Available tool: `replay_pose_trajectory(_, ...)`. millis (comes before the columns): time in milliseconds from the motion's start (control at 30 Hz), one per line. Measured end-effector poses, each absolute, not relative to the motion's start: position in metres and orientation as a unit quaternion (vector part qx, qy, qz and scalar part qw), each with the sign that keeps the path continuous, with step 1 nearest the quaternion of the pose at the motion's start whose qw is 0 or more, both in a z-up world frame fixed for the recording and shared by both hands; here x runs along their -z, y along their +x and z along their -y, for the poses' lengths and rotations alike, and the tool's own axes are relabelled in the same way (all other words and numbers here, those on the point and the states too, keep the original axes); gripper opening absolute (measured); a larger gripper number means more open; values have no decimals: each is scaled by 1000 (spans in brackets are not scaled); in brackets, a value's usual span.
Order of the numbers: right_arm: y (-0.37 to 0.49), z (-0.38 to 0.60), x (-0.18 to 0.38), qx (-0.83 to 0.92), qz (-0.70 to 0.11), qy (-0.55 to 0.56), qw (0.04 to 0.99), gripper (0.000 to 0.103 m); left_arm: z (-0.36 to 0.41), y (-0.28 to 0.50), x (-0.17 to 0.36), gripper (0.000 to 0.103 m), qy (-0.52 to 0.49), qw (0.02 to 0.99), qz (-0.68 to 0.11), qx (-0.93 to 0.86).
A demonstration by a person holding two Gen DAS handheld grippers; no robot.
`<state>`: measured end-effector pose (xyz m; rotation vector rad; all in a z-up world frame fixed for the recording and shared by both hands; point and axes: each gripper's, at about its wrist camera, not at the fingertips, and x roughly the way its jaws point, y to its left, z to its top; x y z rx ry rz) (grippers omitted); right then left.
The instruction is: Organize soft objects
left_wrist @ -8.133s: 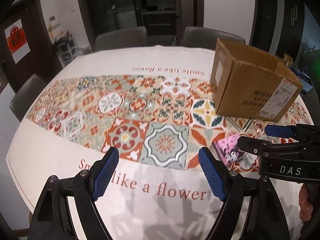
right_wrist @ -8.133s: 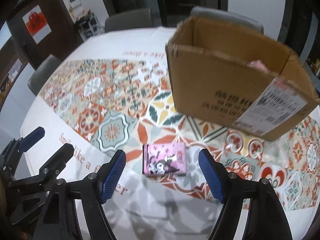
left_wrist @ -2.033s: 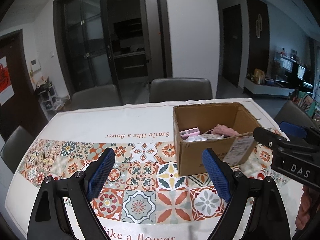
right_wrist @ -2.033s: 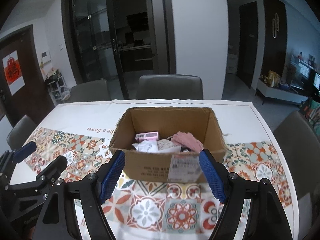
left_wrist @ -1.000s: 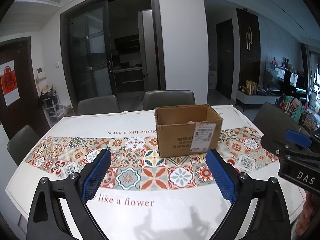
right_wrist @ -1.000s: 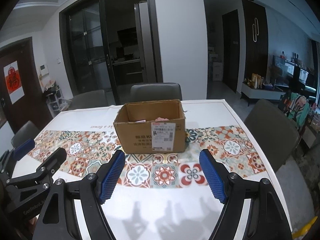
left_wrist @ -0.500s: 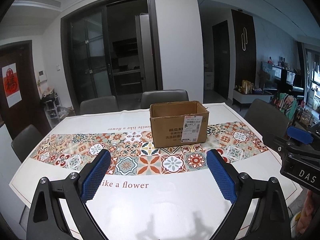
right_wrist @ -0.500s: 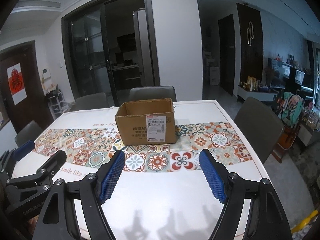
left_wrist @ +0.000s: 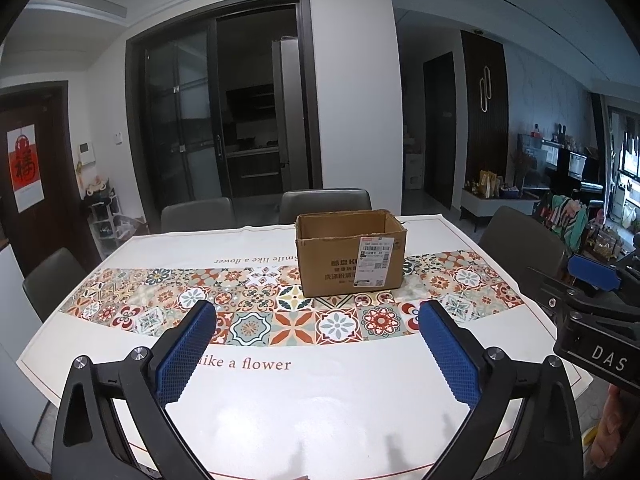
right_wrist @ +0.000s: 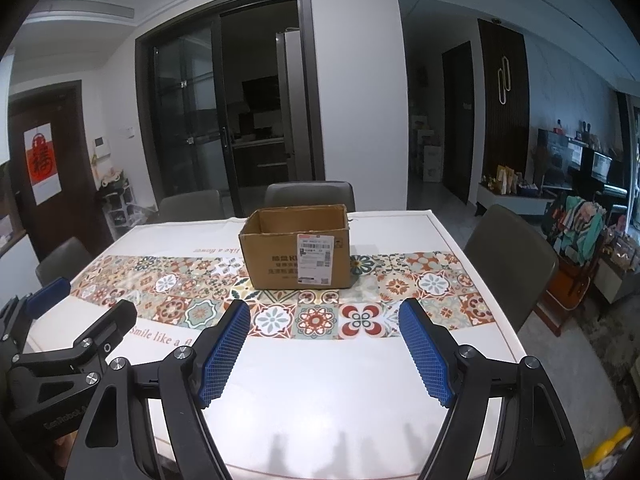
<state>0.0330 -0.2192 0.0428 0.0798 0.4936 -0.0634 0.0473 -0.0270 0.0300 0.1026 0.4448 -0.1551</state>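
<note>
An open brown cardboard box (left_wrist: pixel 350 254) with a white shipping label stands on the patterned band of the tablecloth; it also shows in the right wrist view (right_wrist: pixel 296 248). From this low angle its contents are hidden. My left gripper (left_wrist: pixel 318 352) is open and empty, held back above the table's near edge. My right gripper (right_wrist: pixel 326 354) is open and empty, also near the front edge. The right gripper shows at the right of the left wrist view (left_wrist: pixel 592 304); the left gripper shows at the left of the right wrist view (right_wrist: pixel 60 328).
The table (left_wrist: pixel 280 400) carries a white cloth with a tile-pattern band and "Smile like a flower" text. Grey chairs stand behind the table (left_wrist: pixel 324 204), at its left (left_wrist: pixel 52 280) and right (right_wrist: pixel 508 252). Dark glass doors are behind.
Both grippers have pulled back and lowered away from the box, which looks smaller and farther. Earlier the pink packet lay on the table; later it showed inside the box.
</note>
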Motion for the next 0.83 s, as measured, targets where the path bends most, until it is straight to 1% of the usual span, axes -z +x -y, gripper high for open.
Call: replay_pose_trajectory(833, 26, 220, -40, 29, -246, 37, 968, 78, 27, 40, -32, 103, 52, 972, -217, 72)
